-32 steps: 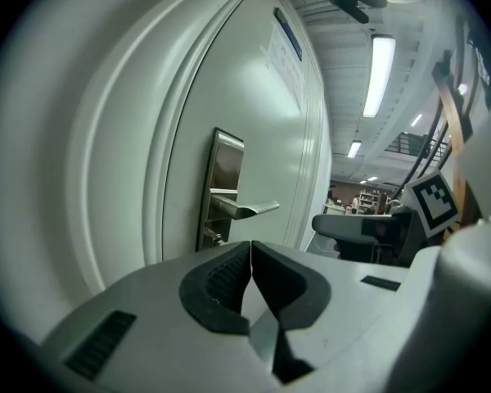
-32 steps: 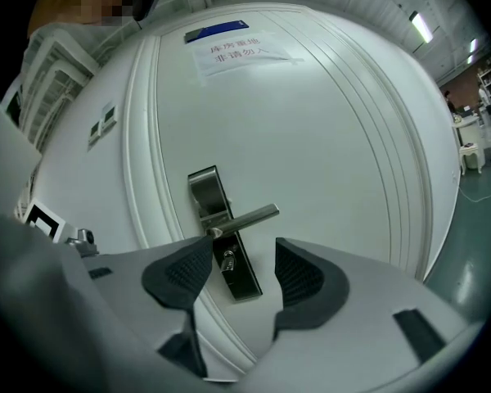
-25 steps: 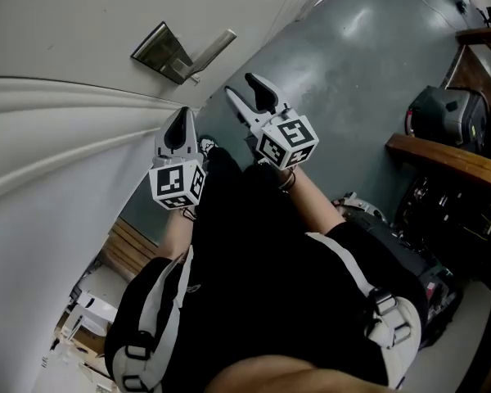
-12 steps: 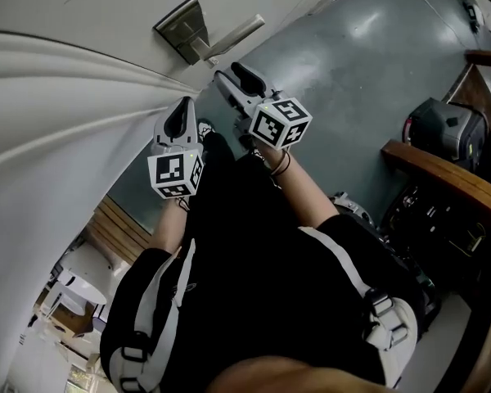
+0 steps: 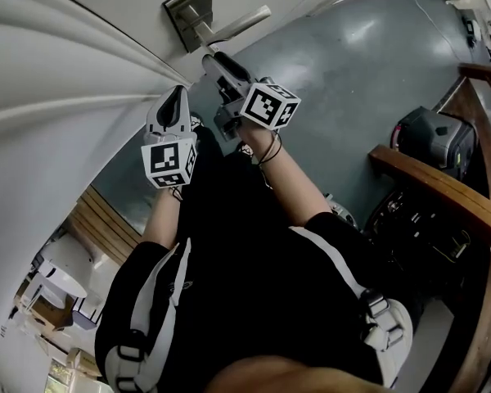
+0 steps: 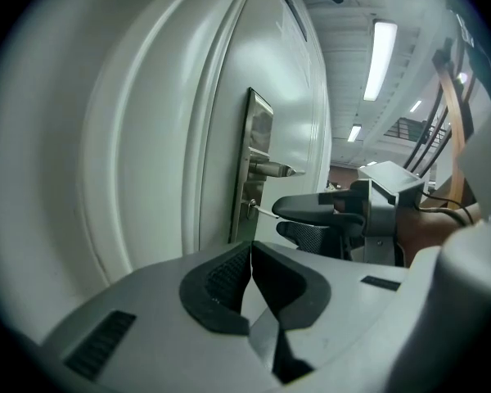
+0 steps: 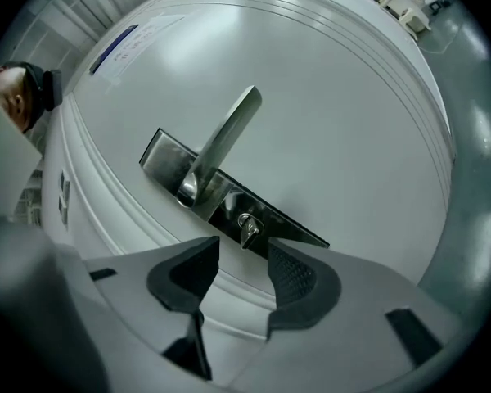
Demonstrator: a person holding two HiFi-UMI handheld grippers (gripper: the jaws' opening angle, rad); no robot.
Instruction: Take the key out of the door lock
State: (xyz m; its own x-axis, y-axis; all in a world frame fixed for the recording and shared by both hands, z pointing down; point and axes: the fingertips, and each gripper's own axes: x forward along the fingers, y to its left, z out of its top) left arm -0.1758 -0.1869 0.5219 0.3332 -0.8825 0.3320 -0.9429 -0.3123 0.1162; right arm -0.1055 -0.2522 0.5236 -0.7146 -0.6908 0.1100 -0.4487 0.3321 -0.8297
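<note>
A small silver key (image 7: 247, 231) sticks out of the steel lock plate (image 7: 290, 229), just below the lever handle (image 7: 225, 137) on the white door. My right gripper (image 7: 242, 252) points straight at the key. Its jaws are closing and still stand apart, with the key just beyond the fingertips and untouched. In the head view the right gripper (image 5: 217, 65) reaches up to the lock plate (image 5: 184, 11). My left gripper (image 5: 173, 105) hangs lower and to the left, shut on nothing. The left gripper view shows the key (image 6: 262, 211) edge-on, with the right gripper (image 6: 311, 217) close to it.
The white door (image 5: 57, 72) fills the left of the head view, with grey floor (image 5: 352, 64) on the right. A dark bag (image 5: 432, 137) and a wooden rail (image 5: 442, 187) stand at the right. The person's black-clad torso fills the bottom.
The right gripper has moved up to the lock plate, and its tips now sit just under the lever. The left gripper has drifted up slightly, still well short of the plate.
</note>
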